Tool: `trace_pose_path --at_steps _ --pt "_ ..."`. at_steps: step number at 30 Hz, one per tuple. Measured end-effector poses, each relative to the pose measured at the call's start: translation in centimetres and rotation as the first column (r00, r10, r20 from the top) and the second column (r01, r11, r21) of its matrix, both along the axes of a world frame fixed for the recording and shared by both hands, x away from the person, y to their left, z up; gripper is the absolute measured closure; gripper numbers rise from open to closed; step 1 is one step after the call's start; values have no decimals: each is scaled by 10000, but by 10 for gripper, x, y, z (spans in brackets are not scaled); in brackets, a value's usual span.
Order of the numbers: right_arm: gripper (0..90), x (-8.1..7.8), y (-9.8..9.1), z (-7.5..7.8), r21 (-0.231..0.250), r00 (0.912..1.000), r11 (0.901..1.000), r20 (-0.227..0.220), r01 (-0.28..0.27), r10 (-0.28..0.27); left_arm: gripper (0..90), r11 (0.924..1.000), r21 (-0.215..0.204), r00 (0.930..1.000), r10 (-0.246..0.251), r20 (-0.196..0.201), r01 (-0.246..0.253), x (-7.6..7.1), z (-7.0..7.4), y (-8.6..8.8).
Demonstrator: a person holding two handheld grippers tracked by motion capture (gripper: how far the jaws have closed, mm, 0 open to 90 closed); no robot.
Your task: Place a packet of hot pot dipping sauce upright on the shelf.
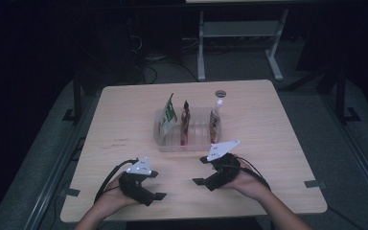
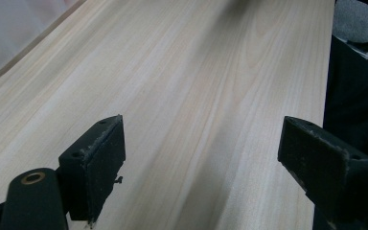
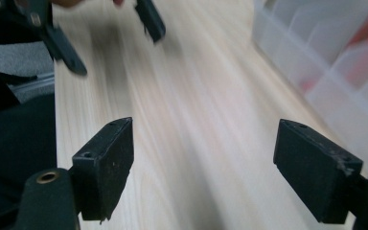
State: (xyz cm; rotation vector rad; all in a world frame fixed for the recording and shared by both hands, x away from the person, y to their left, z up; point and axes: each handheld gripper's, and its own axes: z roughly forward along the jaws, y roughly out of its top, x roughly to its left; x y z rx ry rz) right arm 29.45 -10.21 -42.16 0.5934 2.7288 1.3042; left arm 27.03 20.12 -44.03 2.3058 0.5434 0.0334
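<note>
Two tongs (image 1: 159,184) (image 1: 201,171) agape, high view: bin (image 1: 191,143)

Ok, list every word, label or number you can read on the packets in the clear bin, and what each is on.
No text can be read here.
Green-and-white flat pouch: printing too small and blurred.
Dark red narrow packet: blurred.
Brown-and-white packet: blurred.
Clear plastic divided bin: no label visible.
Light wooden table: faint dark marks, unreadable.
</note>
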Motion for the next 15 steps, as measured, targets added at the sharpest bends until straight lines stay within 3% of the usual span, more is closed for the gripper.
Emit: trace_pose_path --at_steps 6,15 --pt "209 -12 -11 -19 -351 9994 9993 -333 104 -116 162 10000 -3 10000 -52 16 52 -2 -1 -2" --pt "192 -13 -12 -18 -253 9997 9996 -170 148 -152 162 9997 32 9996 -222 148 221 -4 -2 -2"
